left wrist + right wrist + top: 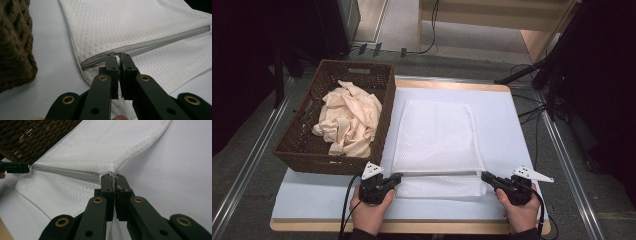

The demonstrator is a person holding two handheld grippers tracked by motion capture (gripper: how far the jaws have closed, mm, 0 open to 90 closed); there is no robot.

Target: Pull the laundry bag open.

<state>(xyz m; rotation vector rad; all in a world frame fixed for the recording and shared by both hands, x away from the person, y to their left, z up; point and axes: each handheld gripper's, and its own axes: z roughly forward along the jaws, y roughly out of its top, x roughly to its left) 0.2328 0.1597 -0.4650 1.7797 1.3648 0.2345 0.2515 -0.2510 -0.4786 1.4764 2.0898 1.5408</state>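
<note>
A white mesh bag lies flat on the bench, beside a basket holding cloth. The left gripper pinches something small at the zip's end (its jaws hide it). The right gripper clamps the bag's other corner, its jaws covering the fabric.

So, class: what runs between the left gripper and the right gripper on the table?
In the high view, the grey zipper of the white mesh bag stretches between the left gripper and the right gripper, each shut on one end of it.
</note>
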